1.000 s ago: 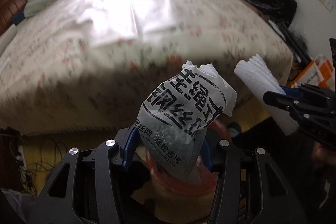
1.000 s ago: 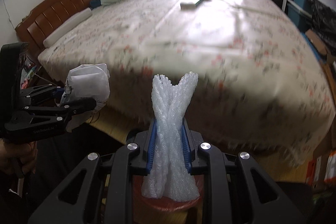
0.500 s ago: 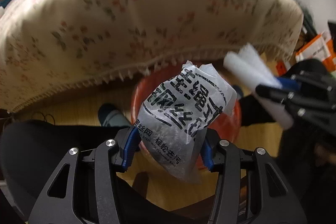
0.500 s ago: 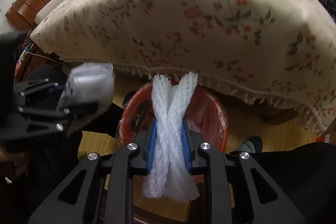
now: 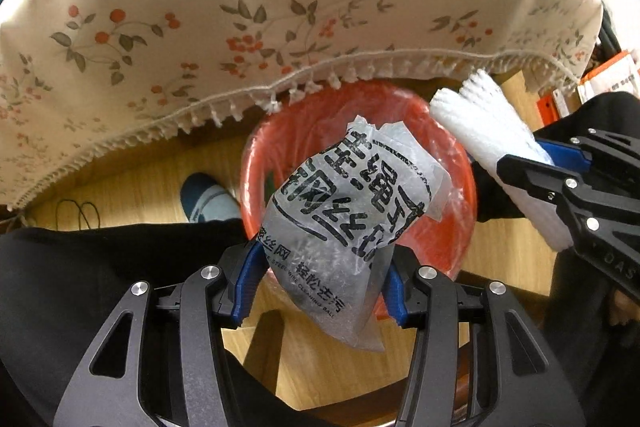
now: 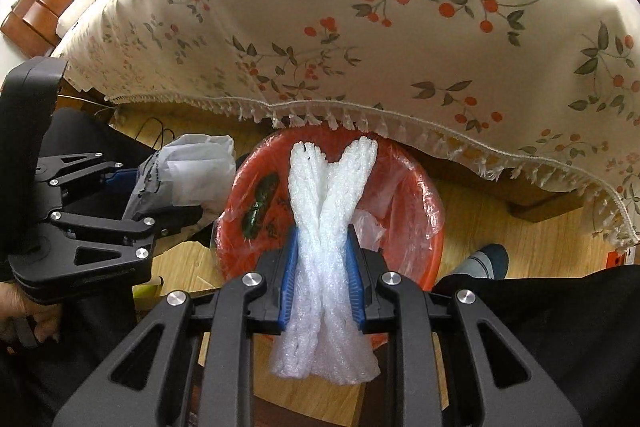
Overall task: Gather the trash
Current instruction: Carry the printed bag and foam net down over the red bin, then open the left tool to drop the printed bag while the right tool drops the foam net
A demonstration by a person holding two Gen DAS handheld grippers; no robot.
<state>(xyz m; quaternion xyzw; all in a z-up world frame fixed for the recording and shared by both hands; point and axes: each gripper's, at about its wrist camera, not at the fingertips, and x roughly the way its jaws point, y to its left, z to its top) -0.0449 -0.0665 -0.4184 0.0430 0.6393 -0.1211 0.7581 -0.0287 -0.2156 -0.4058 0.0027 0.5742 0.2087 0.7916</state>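
Your left tongs (image 5: 320,287) clamp printed plastic bag (image 5: 352,211); right tongs (image 6: 322,267) clamp foam netting (image 6: 328,227), both above red bin (image 5: 256,163).

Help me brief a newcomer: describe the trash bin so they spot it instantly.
Find the floral bedspread with its fringed hem. Just below that hem, on the wooden floor, stands a round red plastic bin; alone among its neighbours, it has a clear plastic liner.

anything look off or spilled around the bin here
Nothing spilled. The plastic bag and foam netting are each clamped above the red bin; its clear liner sits crumpled over the rim.
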